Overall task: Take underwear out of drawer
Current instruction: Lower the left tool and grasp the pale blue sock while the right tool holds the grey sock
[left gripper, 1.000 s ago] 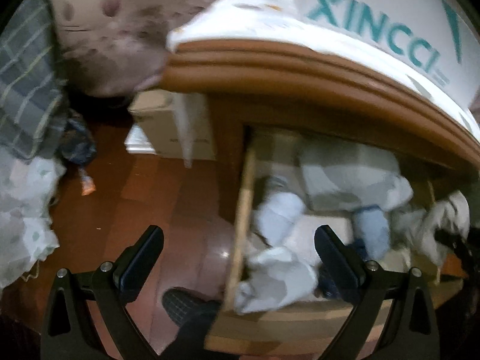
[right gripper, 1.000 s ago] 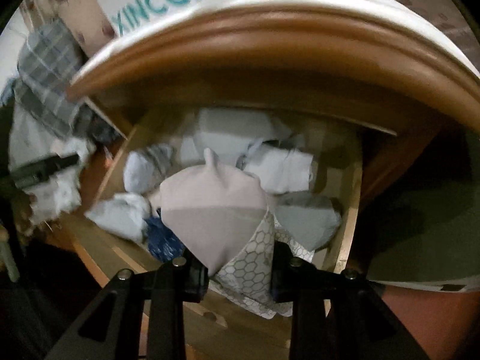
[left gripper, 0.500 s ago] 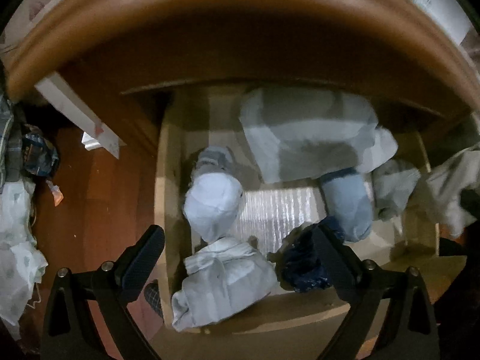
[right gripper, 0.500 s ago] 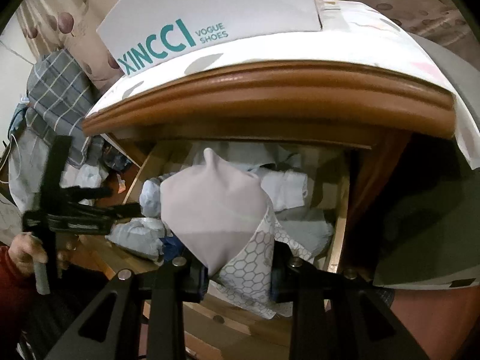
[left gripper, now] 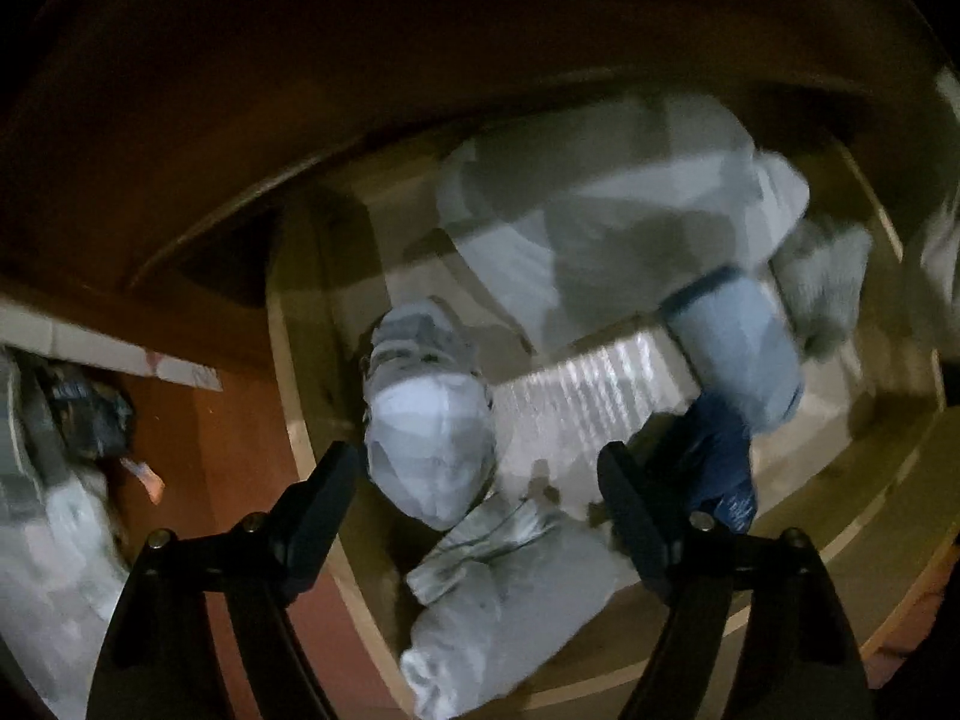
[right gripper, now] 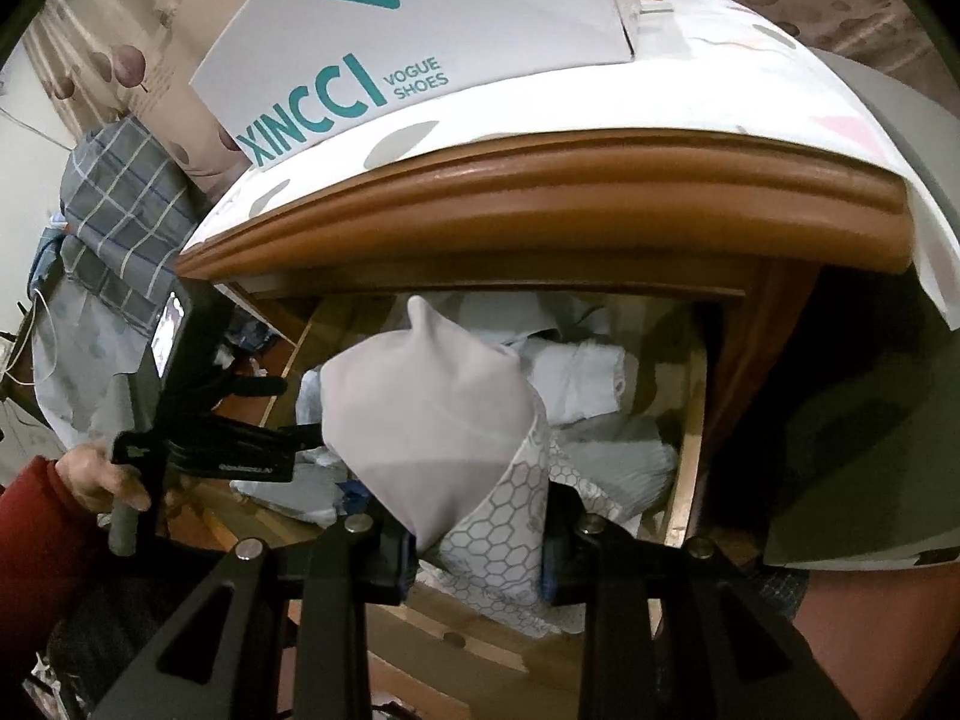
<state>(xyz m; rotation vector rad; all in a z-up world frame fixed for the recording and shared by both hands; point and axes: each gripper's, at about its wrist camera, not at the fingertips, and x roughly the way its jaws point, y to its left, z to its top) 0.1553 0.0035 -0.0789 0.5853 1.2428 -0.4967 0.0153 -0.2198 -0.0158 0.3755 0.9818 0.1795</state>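
Underwear rolled into pale bundles lies in the open wooden drawer [left gripper: 300, 372] in the left wrist view: a white roll [left gripper: 429, 450] sits between the tips of the left gripper [left gripper: 480, 480], whose jaws have just been closing yet stand wide and press on nothing, with a grey bundle [left gripper: 510, 594] just below it, a dark blue piece [left gripper: 717, 468] by the right finger and a light blue roll [left gripper: 735, 348] beyond. In the right wrist view the right gripper [right gripper: 477, 546] has its jaws clamped narrow on a pinkish-grey pair of underwear [right gripper: 420, 414] with a honeycomb-print panel, held up in front of the drawer, while a hand [right gripper: 99, 474] in a red sleeve holds the left gripper over the drawer's left side, under the cabinet top that carries a white shoe box [right gripper: 420, 30].
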